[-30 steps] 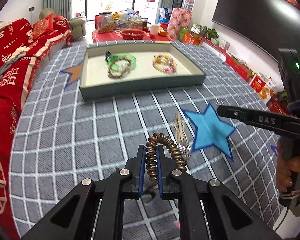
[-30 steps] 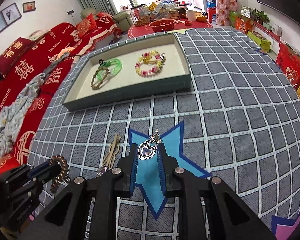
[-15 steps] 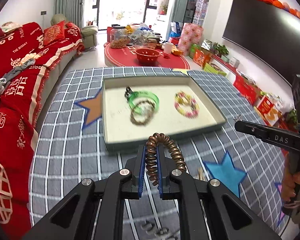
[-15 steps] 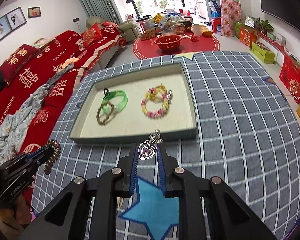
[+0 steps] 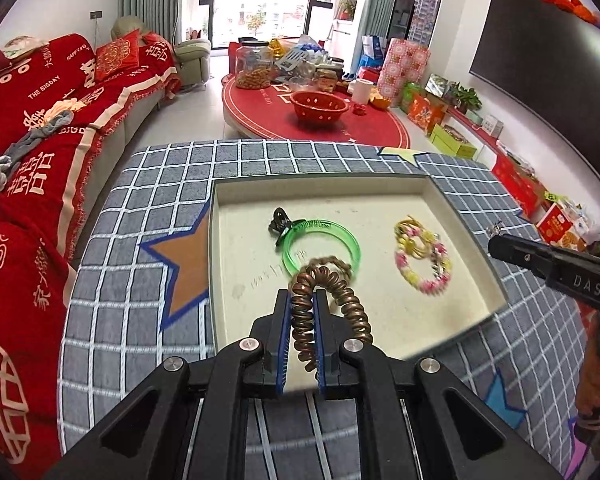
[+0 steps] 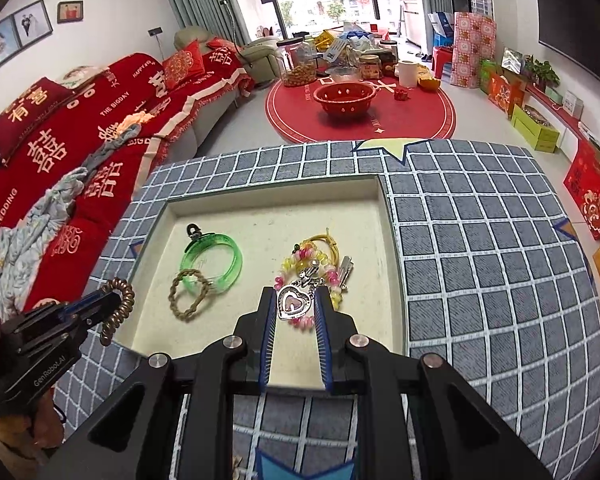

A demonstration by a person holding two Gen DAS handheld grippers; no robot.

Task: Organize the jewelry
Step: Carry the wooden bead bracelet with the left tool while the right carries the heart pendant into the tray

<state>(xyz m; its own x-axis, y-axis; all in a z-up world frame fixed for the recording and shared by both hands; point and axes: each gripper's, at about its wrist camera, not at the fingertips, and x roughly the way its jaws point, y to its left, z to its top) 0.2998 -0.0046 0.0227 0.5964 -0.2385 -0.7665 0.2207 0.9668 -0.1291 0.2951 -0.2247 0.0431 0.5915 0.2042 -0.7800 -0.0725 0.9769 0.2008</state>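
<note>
My left gripper (image 5: 302, 300) is shut on a bronze spiral hair tie (image 5: 332, 300) and holds it over the near edge of the cream-lined tray (image 5: 384, 190); it also shows in the right wrist view (image 6: 118, 304). My right gripper (image 6: 295, 300) is shut on a silver heart pendant (image 6: 295, 305) above the tray's near side (image 6: 268, 196). In the tray lie a green bangle (image 6: 216, 260), a braided brown bracelet (image 6: 188, 294) and a pink-yellow bead bracelet (image 6: 308, 264) with a silver clip (image 6: 346, 266).
The tray sits on a grey checked cloth (image 6: 480, 260) with star patches. A red sofa (image 6: 80, 136) runs along the left. A red round table (image 6: 360, 108) with jars and a bowl stands beyond. Boxes line the right wall.
Both grippers have risen and moved forward from the blue star area to above the tray's near side, each still holding its piece. The tray now fills the middle of both views.
</note>
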